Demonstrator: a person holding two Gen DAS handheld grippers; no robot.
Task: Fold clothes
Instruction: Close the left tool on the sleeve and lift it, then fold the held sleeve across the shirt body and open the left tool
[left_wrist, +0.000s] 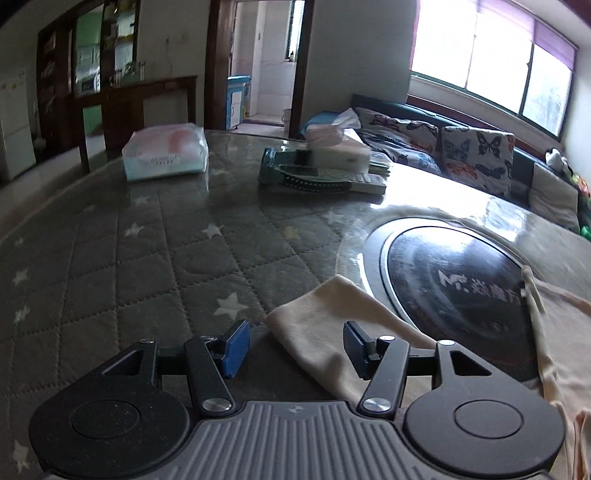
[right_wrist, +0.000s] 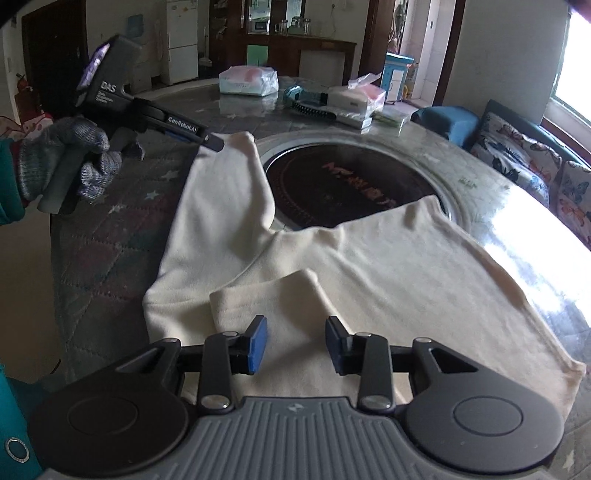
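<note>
A cream long-sleeved garment (right_wrist: 388, 266) lies flat on the round table, partly over the black inset hotplate (right_wrist: 332, 184). One sleeve (right_wrist: 229, 192) stretches to the far left; the other sleeve (right_wrist: 269, 299) is folded onto the body. My right gripper (right_wrist: 295, 347) is open just above the folded sleeve's cuff, holding nothing. My left gripper (left_wrist: 295, 349) is open over the far sleeve's cuff (left_wrist: 325, 314). It also shows in the right wrist view (right_wrist: 214, 142), held by a gloved hand (right_wrist: 70, 155) at that sleeve's end.
The table has a quilted star-patterned cover (left_wrist: 147, 258) under glass. At its far side lie a tissue pack (left_wrist: 166, 151), a tissue box (left_wrist: 340, 144), a teal brush (left_wrist: 303, 173) and a remote. A sofa with butterfly cushions (left_wrist: 476, 158) stands to the right.
</note>
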